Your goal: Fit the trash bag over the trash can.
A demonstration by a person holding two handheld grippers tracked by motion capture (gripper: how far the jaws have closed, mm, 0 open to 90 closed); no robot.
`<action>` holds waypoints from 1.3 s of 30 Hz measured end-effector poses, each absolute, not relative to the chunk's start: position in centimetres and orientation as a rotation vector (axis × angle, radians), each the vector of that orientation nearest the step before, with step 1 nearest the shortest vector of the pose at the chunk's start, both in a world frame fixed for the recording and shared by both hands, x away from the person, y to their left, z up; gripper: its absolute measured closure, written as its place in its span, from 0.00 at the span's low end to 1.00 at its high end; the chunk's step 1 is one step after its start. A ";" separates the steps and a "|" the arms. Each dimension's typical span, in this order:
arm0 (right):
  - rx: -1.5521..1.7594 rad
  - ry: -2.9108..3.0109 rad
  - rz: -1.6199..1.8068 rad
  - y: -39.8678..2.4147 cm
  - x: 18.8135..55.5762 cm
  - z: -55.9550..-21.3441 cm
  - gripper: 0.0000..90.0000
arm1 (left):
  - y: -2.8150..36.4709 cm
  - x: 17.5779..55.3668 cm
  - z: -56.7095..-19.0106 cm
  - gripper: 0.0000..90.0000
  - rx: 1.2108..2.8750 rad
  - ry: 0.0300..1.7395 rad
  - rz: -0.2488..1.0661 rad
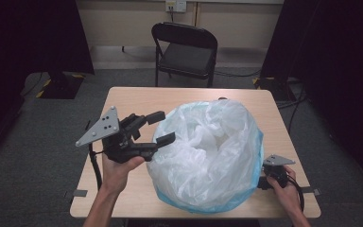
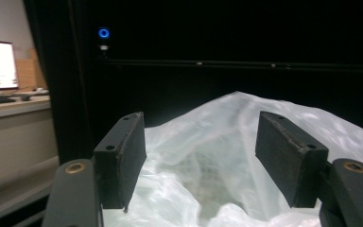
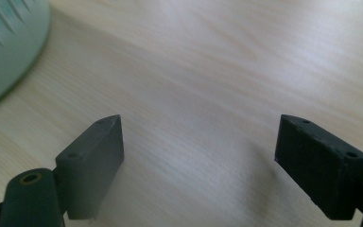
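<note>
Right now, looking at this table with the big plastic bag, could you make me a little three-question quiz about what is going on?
1. True or false: the left gripper is clamped on the plastic bag.
2. What lies beneath the right gripper: A) the folding chair, B) the bare wooden table, C) the bag?
3. What colour shows along the bag's lower edge?

Key: 1. False, its jaws stand open beside the bag. 2. B. 3. Blue.

Wooden table (image 1: 137, 101), bagged blue basin (image 1: 256, 163)
</note>
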State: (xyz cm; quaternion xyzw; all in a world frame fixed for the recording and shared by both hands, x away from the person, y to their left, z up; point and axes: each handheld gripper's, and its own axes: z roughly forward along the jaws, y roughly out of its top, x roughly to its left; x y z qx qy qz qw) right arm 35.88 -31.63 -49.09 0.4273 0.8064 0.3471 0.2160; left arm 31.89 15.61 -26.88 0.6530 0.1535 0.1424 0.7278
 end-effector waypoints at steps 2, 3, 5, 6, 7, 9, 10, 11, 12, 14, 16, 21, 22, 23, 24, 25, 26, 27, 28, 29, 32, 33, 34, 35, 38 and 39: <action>1.167 2.217 1.006 -31.4 35.7 -48.5 0.16 | 16.5 32.0 -27.5 0.38 1.439 0.369 0.319; 1.161 2.206 1.013 -31.2 35.6 -48.2 0.17 | 16.8 32.1 -27.8 0.38 1.444 0.385 0.321; 1.150 2.186 1.045 -30.7 35.3 -47.5 0.18 | 17.5 32.2 -28.6 0.38 1.445 0.419 0.325; 1.143 2.176 1.070 -30.4 35.2 -47.1 0.18 | 17.9 32.3 -29.1 0.39 1.443 0.440 0.331; 1.128 2.168 1.096 -30.0 35.1 -46.6 0.18 | 18.2 32.5 -29.6 0.40 1.441 0.463 0.336; 1.095 2.153 1.140 -29.3 34.8 -45.8 0.18 | 18.6 33.0 -30.6 0.41 1.442 0.505 0.339; 1.086 2.150 1.158 -29.0 34.7 -45.4 0.18 | 18.8 33.2 -31.1 0.41 1.448 0.520 0.335; 1.076 2.148 1.173 -28.6 34.6 -45.2 0.19 | 18.8 33.4 -31.5 0.41 1.453 0.538 0.328; 1.068 2.146 1.184 -28.3 34.5 -45.1 0.19 | 18.8 33.6 -31.9 0.40 1.458 0.549 0.322; 1.052 2.151 1.208 -27.6 34.4 -45.0 0.20 | 18.7 33.8 -32.5 0.40 1.466 0.562 0.310; 1.051 2.145 1.212 -27.1 34.3 -45.1 0.27 | 18.6 33.9 -32.9 0.39 1.464 0.557 0.298; 1.049 2.158 1.239 -26.2 34.6 -45.1 0.28 | 19.2 33.8 -32.7 0.39 1.436 0.563 0.285; 1.042 2.163 1.239 -25.9 34.6 -45.1 0.28 | 19.5 33.7 -32.5 0.39 1.442 0.558 0.297; 1.034 2.170 1.237 -25.5 34.7 -45.0 0.28 | 19.9 33.5 -32.3 0.39 1.444 0.561 0.309; 1.027 2.176 1.237 -25.2 34.9 -45.0 0.27 | 20.2 33.3 -32.3 0.39 1.440 0.563 0.313; 1.020 2.181 1.236 -24.8 35.0 -45.0 0.27 | 20.6 33.2 -32.2 0.39 1.437 0.566 0.316; 1.010 2.184 1.238 -24.5 35.1 -45.0 0.27 | 21.0 33.1 -32.3 0.39 1.436 0.568 0.325; 1.011 2.189 1.239 -24.2 35.2 -45.0 0.27 | 21.3 33.1 -32.4 0.39 1.430 0.575 0.323; 1.007 2.189 1.239 -23.8 35.4 -45.0 0.27 | 21.5 33.0 -32.6 0.39 1.422 0.578 0.321; 1.010 2.188 1.240 -23.5 35.4 -45.0 0.28 | 21.6 33.0 -32.8 0.39 1.422 0.580 0.320; 1.004 2.197 1.230 -23.1 35.3 -44.9 0.28 | 21.6 33.2 -33.5 0.39 1.425 0.599 0.301; 1.001 2.204 1.223 -23.2 35.2 -44.8 0.27 | 21.6 33.3 -33.6 0.39 1.437 0.606 0.300; 1.005 2.205 1.228 -23.3 35.1 -44.5 0.26 | 21.5 33.3 -33.7 0.39 1.437 0.608 0.304; 1.014 2.204 1.241 -23.6 35.0 -44.2 0.24 | 21.5 33.3 -33.7 0.39 1.436 0.607 0.304; 1.026 2.162 1.259 -24.4 34.4 -42.9 0.25 | 21.2 33.2 -33.6 0.39 1.452 0.600 0.314; 1.032 2.138 1.262 -24.6 34.1 -42.4 0.26 | 21.1 33.2 -33.7 0.39 1.454 0.594 0.310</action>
